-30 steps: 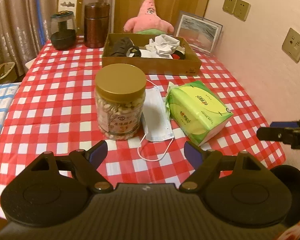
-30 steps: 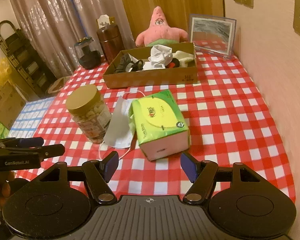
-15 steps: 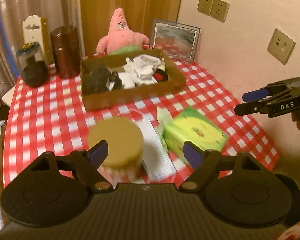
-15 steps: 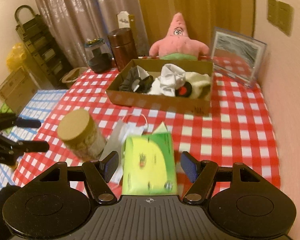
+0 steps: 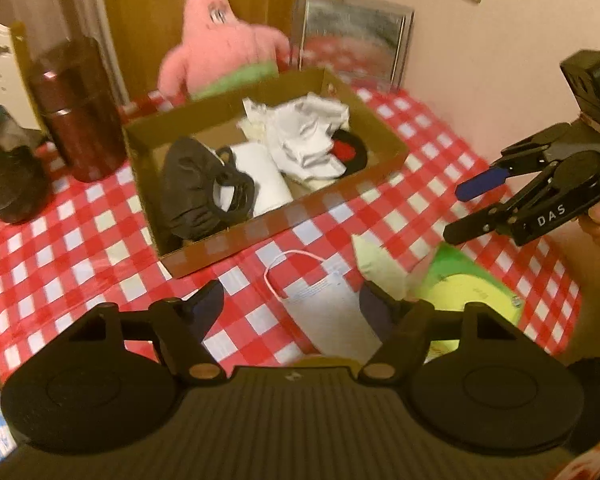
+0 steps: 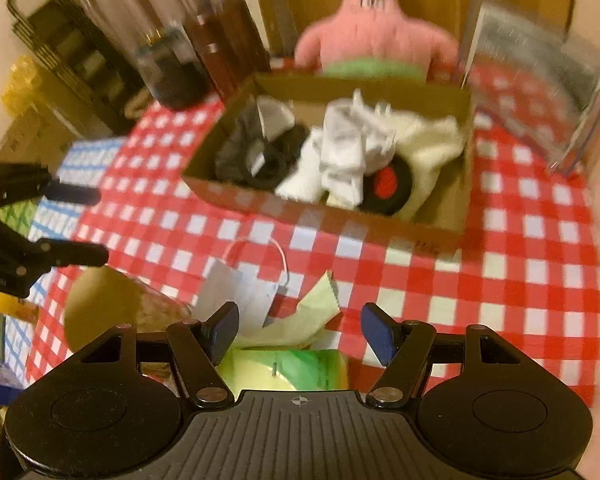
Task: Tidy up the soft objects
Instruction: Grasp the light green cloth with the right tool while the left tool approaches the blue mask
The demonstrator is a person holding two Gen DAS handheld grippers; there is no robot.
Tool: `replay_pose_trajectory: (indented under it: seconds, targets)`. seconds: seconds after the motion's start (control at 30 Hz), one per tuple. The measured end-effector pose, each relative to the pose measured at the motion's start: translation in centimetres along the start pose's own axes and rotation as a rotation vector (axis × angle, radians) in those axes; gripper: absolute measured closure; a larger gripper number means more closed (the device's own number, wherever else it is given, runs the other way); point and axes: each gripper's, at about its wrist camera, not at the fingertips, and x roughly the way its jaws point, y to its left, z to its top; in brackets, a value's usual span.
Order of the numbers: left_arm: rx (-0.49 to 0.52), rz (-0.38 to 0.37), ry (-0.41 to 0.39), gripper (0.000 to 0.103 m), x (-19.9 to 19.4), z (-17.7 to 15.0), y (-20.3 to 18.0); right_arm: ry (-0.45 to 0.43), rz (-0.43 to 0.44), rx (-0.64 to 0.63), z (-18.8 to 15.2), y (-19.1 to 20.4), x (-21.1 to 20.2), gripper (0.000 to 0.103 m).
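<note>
Both sets of fingers are spread wide, gripping nothing: left gripper hangs over the white pleated face mask, whose long axis runs away toward the shallow brown cardboard box, while right gripper is above the green plastic tissue pack. Left looks closer to the mask. Its near end hides behind the gripper body, and everything's blurry.
</note>
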Motion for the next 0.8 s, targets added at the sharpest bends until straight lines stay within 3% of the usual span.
replay_pose_trajectory:
  seconds: [0.3,0.63,0.7,0.8]
  targets:
    - [0.006,-0.092,0.165,0.032,7.4,1.4,3.3,0.221,0.045,0.090,1.7,-2.0,8.4,0.035]
    - [-0.004,-0.166,0.280,0.035,12.8,1.3,4.4,0.394,0.067,0.057,2.7,-1.6,12.6,0.037]
    - [-0.010,-0.176,0.285,0.036,13.3,1.3,4.5,0.408,0.061,0.048,2.7,-1.6,13.0,0.053]
    - [-0.022,-0.194,0.299,0.038,14.1,1.3,4.7,0.423,0.055,0.038,2.7,-1.3,13.5,0.064]
